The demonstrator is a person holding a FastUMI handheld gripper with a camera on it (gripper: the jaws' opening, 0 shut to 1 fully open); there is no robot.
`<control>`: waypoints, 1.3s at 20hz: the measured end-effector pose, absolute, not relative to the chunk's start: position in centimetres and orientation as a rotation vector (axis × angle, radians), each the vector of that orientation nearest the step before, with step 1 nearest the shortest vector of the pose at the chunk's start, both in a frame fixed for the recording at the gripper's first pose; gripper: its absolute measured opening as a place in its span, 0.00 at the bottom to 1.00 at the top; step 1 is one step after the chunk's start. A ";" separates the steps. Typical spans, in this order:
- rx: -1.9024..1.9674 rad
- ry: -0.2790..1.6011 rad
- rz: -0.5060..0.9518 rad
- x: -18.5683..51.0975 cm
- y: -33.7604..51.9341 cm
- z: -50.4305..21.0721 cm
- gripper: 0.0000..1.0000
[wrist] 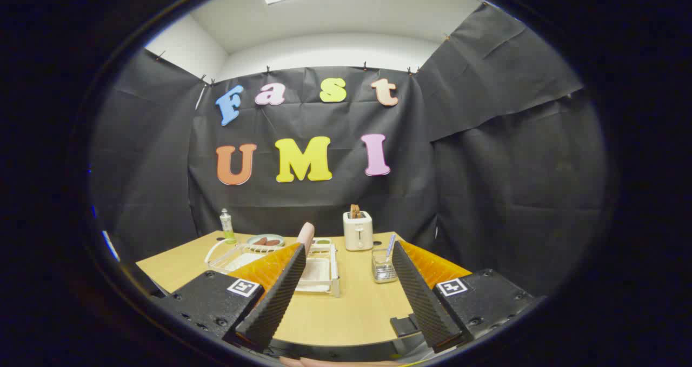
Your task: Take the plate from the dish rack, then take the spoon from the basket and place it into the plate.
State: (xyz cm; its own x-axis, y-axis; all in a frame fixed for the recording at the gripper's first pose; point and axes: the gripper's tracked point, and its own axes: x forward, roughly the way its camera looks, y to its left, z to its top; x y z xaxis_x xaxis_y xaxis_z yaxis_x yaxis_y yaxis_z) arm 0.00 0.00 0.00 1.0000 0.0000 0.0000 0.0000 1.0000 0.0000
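Pink and hard, the plate [306, 236] is standing on edge in the rack [324, 272]. It is probably slippery and breakable, so pinching its top rim looks best. The gripper [346, 253] is gaping wide, holding nothing.

The worktop [346, 307] is light yellow wood. The dish rack [319, 272] is white, and the plate [306, 236] standing in it is pale pink. The toaster [358, 231] is cream-white. The bottle [227, 226] is clear greenish. The basket [383, 267] is clear, with a blue-handled spoon [390, 244] in it.
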 end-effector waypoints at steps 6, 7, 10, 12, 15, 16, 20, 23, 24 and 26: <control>-0.012 -0.037 -0.033 0.0 -1.4 0.9 1.00; -0.010 -0.032 -0.043 0.1 -1.8 0.8 1.00; -0.030 -0.028 -0.060 0.5 -2.4 0.3 1.00; -0.026 -0.030 -0.069 0.6 -2.8 0.2 1.00; -0.031 -0.007 -0.051 1.4 -2.1 -0.4 1.00; -0.032 -0.003 -0.051 1.8 -2.2 -0.4 1.00; -0.025 0.042 -0.023 4.4 -1.7 0.0 1.00; -0.051 0.062 -0.028 7.3 -1.2 1.7 1.00; -0.069 0.087 -0.022 8.5 -0.7 2.0 1.00; -0.096 0.126 -0.014 11.2 0.6 3.0 1.00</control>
State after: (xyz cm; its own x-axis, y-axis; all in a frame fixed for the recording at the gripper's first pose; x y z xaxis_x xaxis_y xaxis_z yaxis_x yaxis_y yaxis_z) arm 11.19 0.64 2.97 0.9919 -0.0204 -0.1251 0.0082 0.9953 -0.0966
